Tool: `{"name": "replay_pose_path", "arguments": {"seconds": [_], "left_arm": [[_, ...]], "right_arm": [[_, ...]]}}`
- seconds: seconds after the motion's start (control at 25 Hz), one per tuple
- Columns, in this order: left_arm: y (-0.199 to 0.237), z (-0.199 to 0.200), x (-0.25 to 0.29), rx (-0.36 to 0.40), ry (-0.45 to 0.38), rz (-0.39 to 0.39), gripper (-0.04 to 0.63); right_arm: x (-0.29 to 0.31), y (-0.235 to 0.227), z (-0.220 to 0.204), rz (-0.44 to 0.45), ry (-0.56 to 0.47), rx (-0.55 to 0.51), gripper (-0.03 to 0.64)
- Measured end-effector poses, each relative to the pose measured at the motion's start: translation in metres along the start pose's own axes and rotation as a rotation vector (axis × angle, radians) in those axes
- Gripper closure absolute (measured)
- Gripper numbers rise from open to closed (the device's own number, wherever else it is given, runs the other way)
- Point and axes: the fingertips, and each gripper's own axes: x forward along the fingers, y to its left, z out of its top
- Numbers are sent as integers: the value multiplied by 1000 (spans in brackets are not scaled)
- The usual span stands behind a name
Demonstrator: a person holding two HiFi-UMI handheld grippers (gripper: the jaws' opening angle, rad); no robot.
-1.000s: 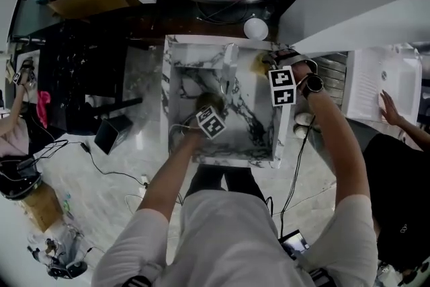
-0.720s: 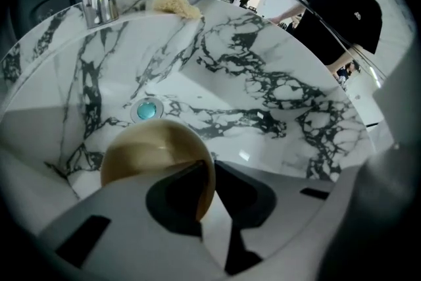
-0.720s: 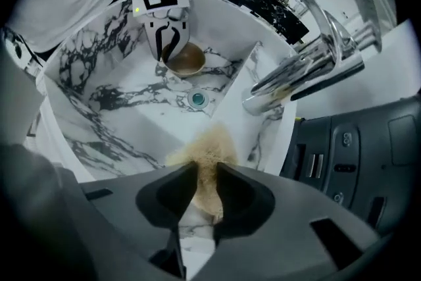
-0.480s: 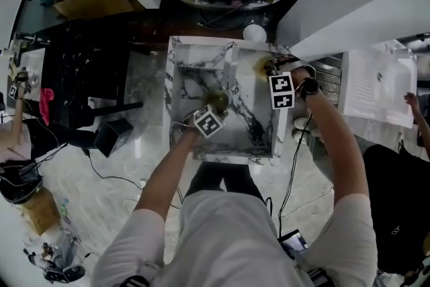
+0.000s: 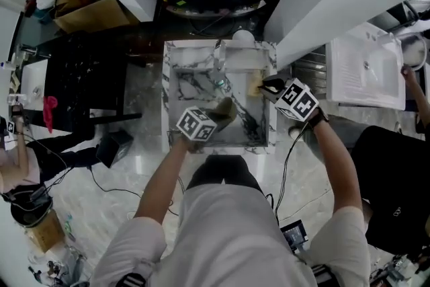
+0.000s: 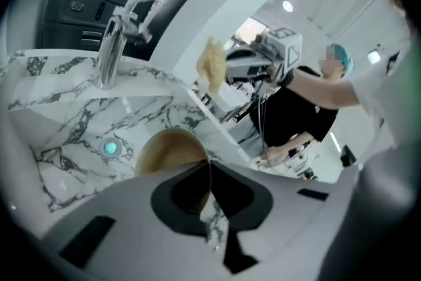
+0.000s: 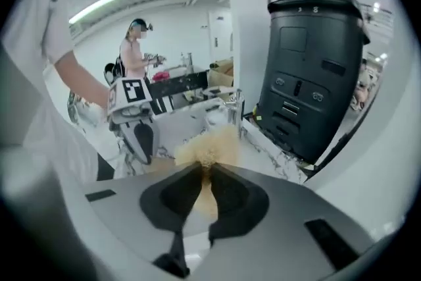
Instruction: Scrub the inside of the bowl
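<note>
1. While it sits over the near half of the marble sink (image 5: 168,99), the tan bowl (image 5: 224,109) is tipped on its side. No view shows whether it touches the sink floor.
2. The left tool (image 6: 209,166) is clenched on the bowl's thin rim, one jaw on each side of the wall. The bowl's rounded body (image 6: 168,148) bulges out just past the tips.
3. The right tool (image 7: 207,166) has its jaws closing on a pale, fluffy scrubber (image 7: 209,141). The tuft is pinched between the tips and spreads out beyond them.
4. From the left gripper view, the scrubber (image 6: 212,66) hangs in the air over the sink's right side, apart from the bowl and not touching it. In the head view it shows as a yellowish patch (image 5: 255,86) near the right inner wall.
5. A chrome faucet (image 6: 110,49) stands at the far rim of the sink. Below it, a round drain (image 6: 110,148) sits in the veined floor, beside the bowl.
6. Beyond the sink, the right gripper view takes in a tall black appliance (image 7: 309,69) on the right. Another person (image 7: 131,61) stands far off in a bright room.
7. The head view also shows a white basin (image 5: 366,74), well apart to the right.
</note>
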Motion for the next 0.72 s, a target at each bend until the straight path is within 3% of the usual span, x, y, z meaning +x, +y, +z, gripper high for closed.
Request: {"name": "replay_pose_path", "arguments": {"seconds": [0.16, 0.24, 0.44, 0.56, 0.72], "left_arm": [[-42, 32, -35, -57, -177, -114, 574], [-57, 48, -55, -57, -248, -167, 574], [-108, 79, -96, 5, -347, -292, 575], [-140, 92, -112, 88, -379, -352, 575], [-160, 102, -122, 195, -387, -359, 574]], "right_arm": [[-58, 51, 20, 81, -144, 223, 563], [-81, 76, 37, 111, -215, 266, 563], [-115, 136, 76, 107, -211, 71, 560], [-119, 158, 95, 129, -175, -35, 558], [-121, 148, 113, 122, -166, -62, 557]]}}
